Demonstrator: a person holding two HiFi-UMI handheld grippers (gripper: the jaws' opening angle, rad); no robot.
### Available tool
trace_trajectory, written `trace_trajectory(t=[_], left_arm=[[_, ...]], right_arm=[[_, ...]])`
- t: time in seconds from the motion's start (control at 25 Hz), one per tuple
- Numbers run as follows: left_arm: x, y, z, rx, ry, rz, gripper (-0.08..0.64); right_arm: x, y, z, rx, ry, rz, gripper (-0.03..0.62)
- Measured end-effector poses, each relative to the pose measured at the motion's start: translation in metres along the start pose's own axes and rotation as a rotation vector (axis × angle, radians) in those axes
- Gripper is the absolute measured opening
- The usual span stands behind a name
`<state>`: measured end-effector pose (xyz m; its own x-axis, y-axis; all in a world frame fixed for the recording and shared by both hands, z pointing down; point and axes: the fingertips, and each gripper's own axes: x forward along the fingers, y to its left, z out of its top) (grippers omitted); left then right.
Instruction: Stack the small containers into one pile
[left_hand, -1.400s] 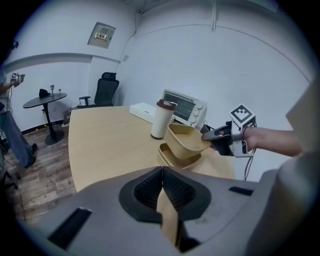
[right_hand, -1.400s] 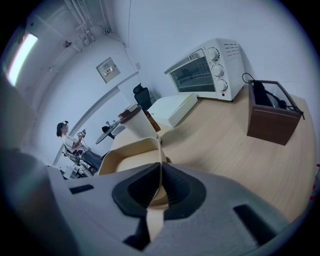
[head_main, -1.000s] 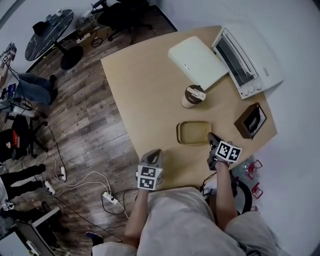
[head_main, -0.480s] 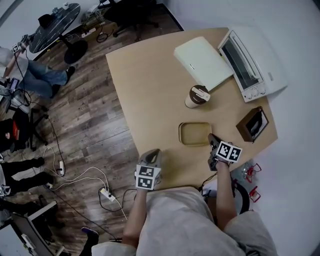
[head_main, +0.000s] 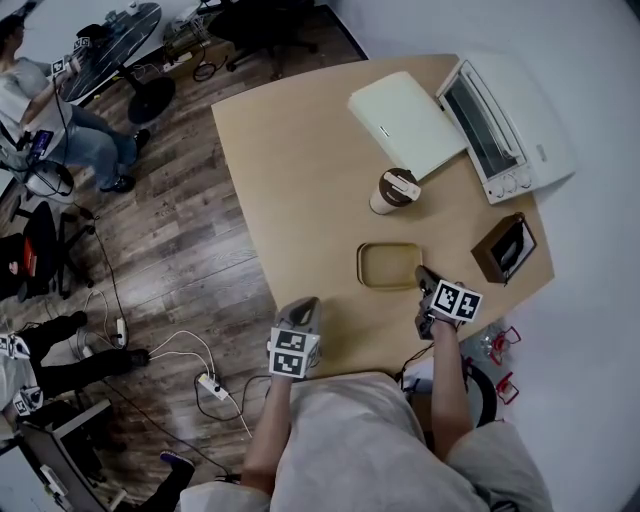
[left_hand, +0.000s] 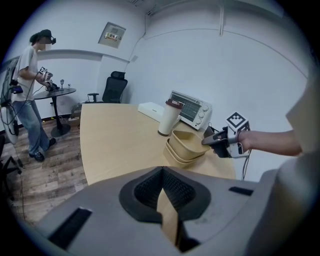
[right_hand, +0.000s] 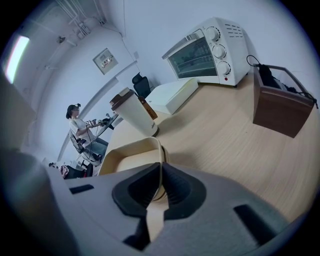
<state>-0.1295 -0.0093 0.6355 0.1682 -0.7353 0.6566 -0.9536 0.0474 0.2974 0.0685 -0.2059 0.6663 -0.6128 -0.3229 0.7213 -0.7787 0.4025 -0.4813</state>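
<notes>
We are looking down on a table (head_main: 300, 150) filling the middle of the frame. The nested containers (head_main: 388, 266) are sitting near its lower edge, and a lidded cup (head_main: 392, 192) is standing just above them in the picture. A flat box (head_main: 405, 122) is lying farther up, with the toaster oven (head_main: 500, 125) just right of it. A small open box (head_main: 505, 247) is standing right of the containers. Our right gripper (head_main: 422, 275) is meeting their right rim. Our left gripper (head_main: 306, 305) is hanging at the table's lower left edge, well apart from them. A person (head_main: 35, 90) is standing at upper left beside a round table (head_main: 110, 55).
</notes>
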Motion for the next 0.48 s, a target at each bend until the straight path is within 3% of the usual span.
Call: trace_trajectory(t=[0.48], left_arm=[[-0.0008, 0.0018, -0.0036, -0.010, 0.015, 0.010, 0.005]], right_arm=[[0.0072, -0.0028, -0.0028, -0.046, 0.027, -0.045, 0.021]])
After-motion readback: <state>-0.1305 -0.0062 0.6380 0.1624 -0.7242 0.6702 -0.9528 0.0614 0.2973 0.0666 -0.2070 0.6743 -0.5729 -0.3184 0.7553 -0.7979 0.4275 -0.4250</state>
